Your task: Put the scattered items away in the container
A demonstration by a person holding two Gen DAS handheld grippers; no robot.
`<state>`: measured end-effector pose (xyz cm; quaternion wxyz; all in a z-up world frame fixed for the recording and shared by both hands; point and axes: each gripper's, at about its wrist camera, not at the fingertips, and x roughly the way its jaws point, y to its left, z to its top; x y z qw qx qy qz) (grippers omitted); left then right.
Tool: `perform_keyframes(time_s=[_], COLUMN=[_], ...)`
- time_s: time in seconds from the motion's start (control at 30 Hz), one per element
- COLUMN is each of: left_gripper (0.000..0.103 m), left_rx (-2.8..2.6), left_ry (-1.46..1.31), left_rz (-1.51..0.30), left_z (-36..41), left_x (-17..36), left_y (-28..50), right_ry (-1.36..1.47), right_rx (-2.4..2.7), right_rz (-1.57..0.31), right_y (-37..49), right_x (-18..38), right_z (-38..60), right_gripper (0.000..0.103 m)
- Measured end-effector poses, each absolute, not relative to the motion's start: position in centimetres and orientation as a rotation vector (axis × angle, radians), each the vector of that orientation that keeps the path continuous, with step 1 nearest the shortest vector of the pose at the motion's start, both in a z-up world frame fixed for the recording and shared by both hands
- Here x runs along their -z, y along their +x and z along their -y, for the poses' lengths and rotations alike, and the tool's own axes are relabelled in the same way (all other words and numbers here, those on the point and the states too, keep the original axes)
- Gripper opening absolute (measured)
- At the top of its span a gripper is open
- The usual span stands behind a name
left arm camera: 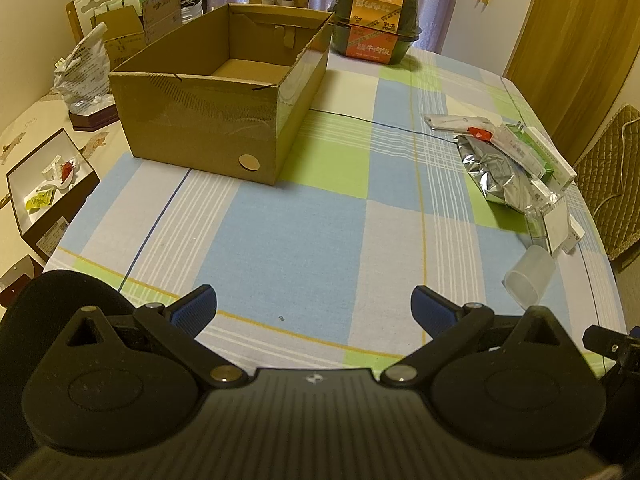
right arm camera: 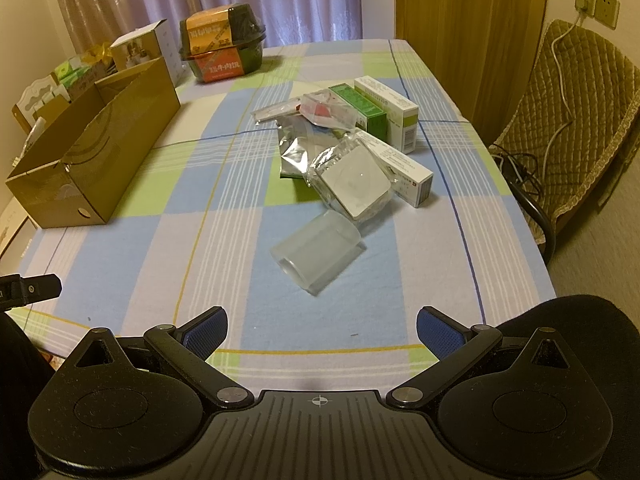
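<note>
- Scattered items sit in a loose pile on the right side of the counter, well apart from the cardboard box over on the left, which looks empty from what I can see.
- Looks like the very start to me: nothing picked up yet, so step one is the first grab.
- Left hand-held gripper is spread wide with nothing in it, hovering over bare checked cloth and facing the box.
- Right hand-held gripper is also wide open and empty, pointed at the pile.
- Closest thing is a frosted plastic cup lying on its side, mouth towards the camera. I'd guess that goes first; it's round and could roll, so pinch across the wall.
- Behind it: a white square gadget in clear wrap, a crinkly foil pouch and a few medicine boxes, partly overlapping.
</note>
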<state>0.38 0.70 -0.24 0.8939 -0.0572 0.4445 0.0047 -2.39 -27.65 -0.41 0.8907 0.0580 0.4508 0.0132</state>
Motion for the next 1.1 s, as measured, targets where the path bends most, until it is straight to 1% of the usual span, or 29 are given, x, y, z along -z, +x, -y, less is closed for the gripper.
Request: perform_keyframes(time_s=[0.37, 0.57, 0.7, 0.83, 1.0, 1.1], left_gripper=[0.102, 0.102, 0.102, 0.102, 0.102, 0.102], left_rx=[-0.011, 0.003, 0.037, 0.075, 0.139, 0.191], left_ry=[-0.122, -0.129, -0.138, -0.130, -0.096, -0.067], left_rz=[-0.923, -0.919, -0.916, -0.914, -0.906, -0.914], left_z=[-0.8, -1.0, -0.7, 0.0, 1.1, 2.0], left_x=[0.3, 0.1, -0.1, -0.2, 0.1, 0.7], left_y=[0.3, 0.7, 1.5, 2.8, 4.6, 5.9], right_ry=[0.121, 0.171, 0.082, -0.092, -0.261, -0.295], right_rx=[-0.025, -0.074, -0.156, -0.239, -0.368, -0.413], right_rz=[-0.941, -0.920, -0.897, -0.912, -0.962, -1.000], right_y=[-1.9, -1.4, -0.1, 1.8, 4.1, 5.5], right_x=[0.3, -0.6, -1.5, -1.6, 0.0, 1.5], right_z=[27.6, 28.6, 28.9, 28.8, 28.8, 29.0], right_gripper=[0.103, 0.103, 0.103, 0.103, 0.103, 0.103])
